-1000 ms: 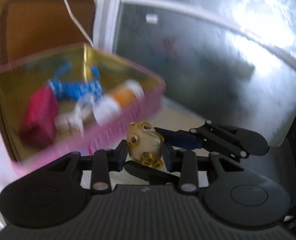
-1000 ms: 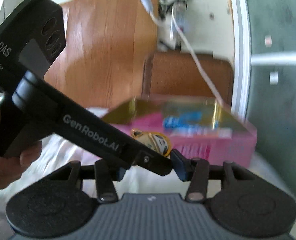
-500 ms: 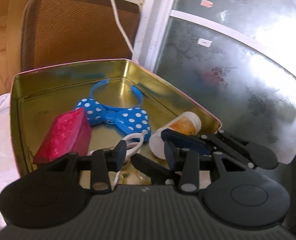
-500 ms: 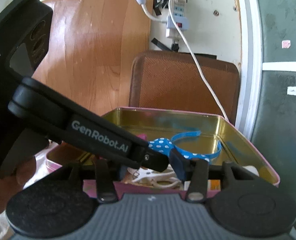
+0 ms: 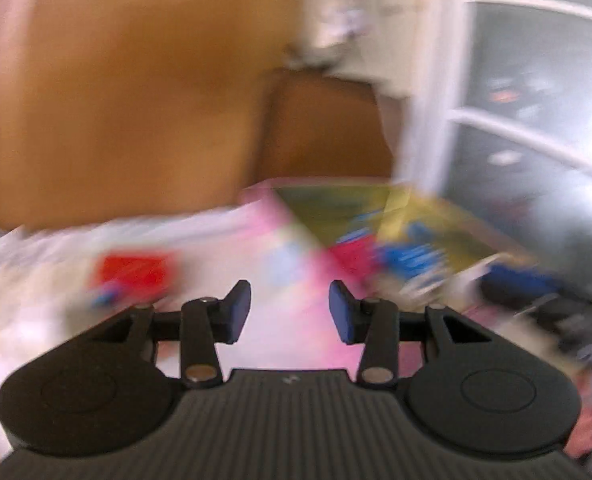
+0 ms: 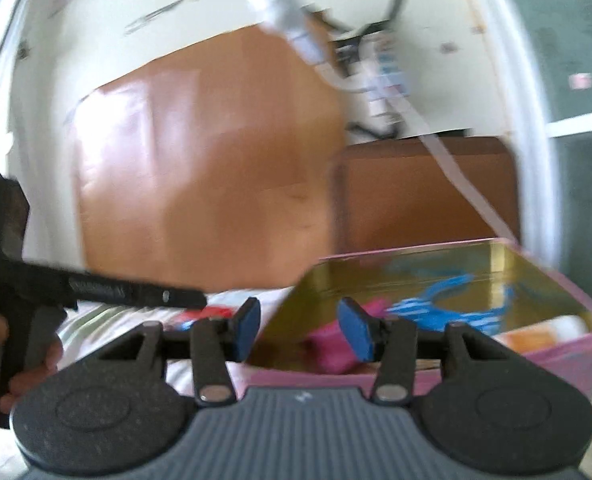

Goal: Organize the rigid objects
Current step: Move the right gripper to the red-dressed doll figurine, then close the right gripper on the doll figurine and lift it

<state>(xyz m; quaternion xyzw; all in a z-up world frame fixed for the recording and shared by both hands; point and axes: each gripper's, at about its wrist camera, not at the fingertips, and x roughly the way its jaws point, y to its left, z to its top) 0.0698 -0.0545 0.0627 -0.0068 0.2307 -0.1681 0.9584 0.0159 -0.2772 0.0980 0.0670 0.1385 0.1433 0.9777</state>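
A pink tin (image 6: 555, 356) with a gold inside stands on the white cloth, to the right in both views (image 5: 327, 200). In it lie a blue dotted headband (image 6: 447, 300), a pink-red pouch (image 6: 327, 344) and an orange-and-white bottle (image 6: 535, 334). My left gripper (image 5: 290, 308) is open and holds nothing; it hangs left of the tin, over the cloth. Its view is blurred by motion. A red object (image 5: 132, 272) lies on the cloth ahead and left of it. My right gripper (image 6: 299, 326) is open and holds nothing, in front of the tin's near left corner.
The left gripper's arm (image 6: 168, 294) reaches in from the left in the right wrist view, held by a person's hand (image 6: 32, 368). Behind the tin are a brown chair back (image 6: 423, 188), an orange wooden panel (image 6: 200, 160), a white cable (image 6: 455, 172) and a window frame.
A second ago my left gripper held a yellowish toy by the tin. Half a second ago its jaws were over the tin, without the toy. It has since swung left, away from the tin.
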